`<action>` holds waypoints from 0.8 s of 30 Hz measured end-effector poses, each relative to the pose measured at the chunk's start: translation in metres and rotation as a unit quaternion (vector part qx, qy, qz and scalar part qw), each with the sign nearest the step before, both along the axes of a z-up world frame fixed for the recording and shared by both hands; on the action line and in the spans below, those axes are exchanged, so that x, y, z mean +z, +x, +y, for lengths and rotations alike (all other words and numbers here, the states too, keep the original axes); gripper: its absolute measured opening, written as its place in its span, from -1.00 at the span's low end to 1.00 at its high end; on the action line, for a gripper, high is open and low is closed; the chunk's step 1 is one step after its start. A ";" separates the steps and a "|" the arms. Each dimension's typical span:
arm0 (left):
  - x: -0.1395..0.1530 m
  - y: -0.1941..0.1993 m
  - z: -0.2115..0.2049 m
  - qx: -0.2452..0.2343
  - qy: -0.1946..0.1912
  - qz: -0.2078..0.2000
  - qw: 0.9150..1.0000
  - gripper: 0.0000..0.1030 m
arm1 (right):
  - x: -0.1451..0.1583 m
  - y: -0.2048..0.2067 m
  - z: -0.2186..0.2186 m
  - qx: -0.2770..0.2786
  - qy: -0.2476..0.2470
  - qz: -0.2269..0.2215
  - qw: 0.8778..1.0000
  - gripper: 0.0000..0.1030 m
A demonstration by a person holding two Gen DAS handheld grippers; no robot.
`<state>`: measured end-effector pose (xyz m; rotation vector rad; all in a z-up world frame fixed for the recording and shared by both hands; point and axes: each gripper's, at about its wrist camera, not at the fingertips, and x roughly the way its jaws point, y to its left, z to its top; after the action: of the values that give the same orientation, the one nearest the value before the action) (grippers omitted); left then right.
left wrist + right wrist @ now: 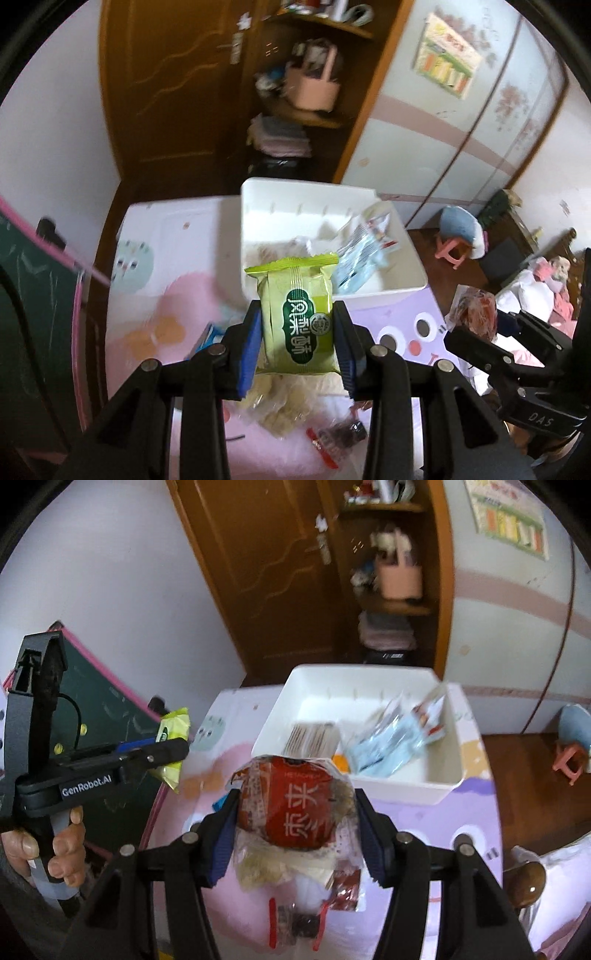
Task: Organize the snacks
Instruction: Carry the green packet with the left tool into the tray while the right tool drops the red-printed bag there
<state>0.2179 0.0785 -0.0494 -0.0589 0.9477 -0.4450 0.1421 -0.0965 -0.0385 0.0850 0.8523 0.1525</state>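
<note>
The left gripper (297, 332) clamps a green snack packet (295, 314). The right gripper (295, 827) clamps a red snack packet (295, 812). A white bin (424, 782) sits at the tabletop's (461, 812) far edge.

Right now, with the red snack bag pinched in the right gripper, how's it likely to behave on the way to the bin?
The red snack bag is probably floppy: its clear crinkled wrapper sags below the right gripper. It looks puffy, so likely light. The glossy film could slip, though the pads squeeze both sides.
</note>
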 end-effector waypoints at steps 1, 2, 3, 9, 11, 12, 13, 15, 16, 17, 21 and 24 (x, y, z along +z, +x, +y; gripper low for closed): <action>0.003 0.002 -0.003 -0.005 -0.002 -0.004 1.000 -0.32 | 0.006 0.000 -0.001 -0.008 -0.001 -0.007 1.000 0.14; 0.007 0.004 -0.005 -0.009 -0.004 -0.007 1.000 -0.32 | 0.010 0.001 -0.001 -0.013 -0.002 -0.012 1.000 0.14; 0.010 0.006 -0.007 -0.012 -0.006 -0.008 1.000 -0.32 | 0.014 0.001 -0.001 -0.018 -0.005 -0.016 1.000 0.14; 0.021 0.022 -0.018 -0.022 -0.015 -0.017 1.000 -0.32 | 0.029 0.010 -0.006 -0.041 -0.018 -0.024 0.999 0.14; 0.021 0.029 -0.021 -0.023 -0.012 -0.019 0.999 -0.32 | 0.034 0.016 -0.009 -0.049 -0.025 -0.029 0.998 0.14; 0.021 0.032 -0.023 -0.023 -0.010 -0.019 1.000 -0.32 | 0.036 0.020 -0.010 -0.054 -0.027 -0.032 0.998 0.14; 0.021 0.037 -0.026 -0.023 -0.008 -0.020 0.999 -0.32 | 0.037 0.024 -0.012 -0.059 -0.028 -0.034 0.997 0.15; 0.019 0.044 -0.030 -0.023 -0.002 -0.022 0.999 -0.32 | 0.039 0.032 -0.016 -0.068 -0.027 -0.036 0.997 0.15; 0.018 0.049 -0.033 -0.024 0.002 -0.023 0.999 -0.32 | 0.039 0.037 -0.018 -0.072 -0.026 -0.036 0.996 0.15; 0.016 0.053 -0.036 -0.024 0.006 -0.023 0.999 -0.32 | 0.038 0.043 -0.021 -0.078 -0.026 -0.036 0.996 0.15; 0.008 0.075 -0.047 -0.025 0.016 -0.017 0.999 -0.32 | 0.033 0.064 -0.032 -0.093 -0.019 -0.030 0.995 0.15; -0.001 0.092 -0.056 -0.027 0.015 -0.009 0.999 -0.32 | 0.026 0.081 -0.043 -0.107 -0.017 -0.020 0.994 0.16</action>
<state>0.3101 0.0225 -0.0506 -0.0022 0.9388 -0.4798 0.2229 -0.1398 -0.0130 0.1400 0.7995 -0.0613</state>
